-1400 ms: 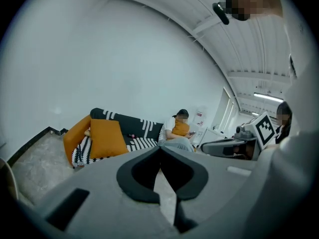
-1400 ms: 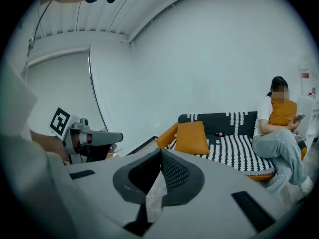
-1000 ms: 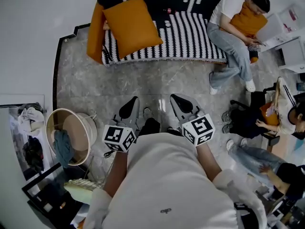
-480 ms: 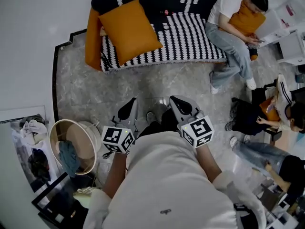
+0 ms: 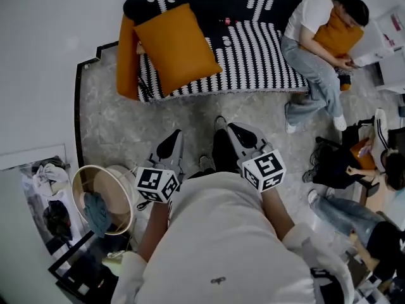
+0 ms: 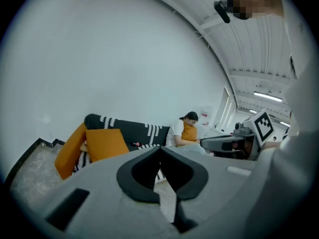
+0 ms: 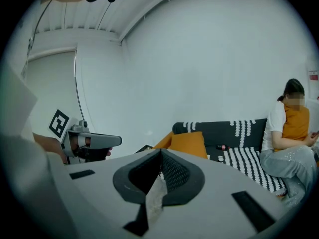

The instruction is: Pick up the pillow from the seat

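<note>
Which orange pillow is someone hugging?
The right pillow, in the seated person's arms. The big pillow and the edge pillow lie free at the sofa's left end.

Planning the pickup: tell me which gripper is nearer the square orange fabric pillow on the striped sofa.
Left, narrowly. The left gripper is over the floor straight before the square orange pillow; the right gripper is offset toward the middle of the striped sofa. Neither reaches it.

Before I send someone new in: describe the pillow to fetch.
Find the striped sofa against the wall. A square orange pillow lies on its seat, unlike the orange cushion upright at the sofa's end or the seated person's hugged cushion.
</note>
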A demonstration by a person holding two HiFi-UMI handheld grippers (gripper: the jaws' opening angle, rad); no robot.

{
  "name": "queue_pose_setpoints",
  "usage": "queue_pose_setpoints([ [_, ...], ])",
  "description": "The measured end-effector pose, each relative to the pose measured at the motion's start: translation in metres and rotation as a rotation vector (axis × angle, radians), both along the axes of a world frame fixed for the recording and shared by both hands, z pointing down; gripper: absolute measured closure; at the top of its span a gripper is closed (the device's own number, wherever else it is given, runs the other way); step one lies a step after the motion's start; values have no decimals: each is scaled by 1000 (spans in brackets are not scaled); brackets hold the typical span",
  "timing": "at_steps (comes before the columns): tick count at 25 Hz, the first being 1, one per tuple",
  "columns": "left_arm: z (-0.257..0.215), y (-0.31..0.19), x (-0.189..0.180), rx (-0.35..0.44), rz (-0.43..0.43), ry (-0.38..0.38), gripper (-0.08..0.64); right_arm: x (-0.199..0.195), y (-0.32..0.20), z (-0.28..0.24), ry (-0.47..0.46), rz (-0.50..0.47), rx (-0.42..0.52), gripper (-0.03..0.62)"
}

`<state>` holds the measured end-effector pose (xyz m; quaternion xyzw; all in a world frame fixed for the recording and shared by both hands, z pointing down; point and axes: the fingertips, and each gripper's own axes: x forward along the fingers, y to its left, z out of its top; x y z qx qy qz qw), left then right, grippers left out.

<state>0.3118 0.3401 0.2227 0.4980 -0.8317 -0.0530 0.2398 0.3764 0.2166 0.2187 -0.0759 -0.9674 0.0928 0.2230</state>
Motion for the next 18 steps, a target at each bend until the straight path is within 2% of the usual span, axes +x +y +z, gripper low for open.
queue_pose_setpoints([
  [9,-28,-51,-96,-29,-94,-71,548,-103,-53,-16,-51,-112,-27,583],
  [18,-16,-110,-146,-67,-153,-38,548,-164,-106,-1,-20,-201,-60,583],
])
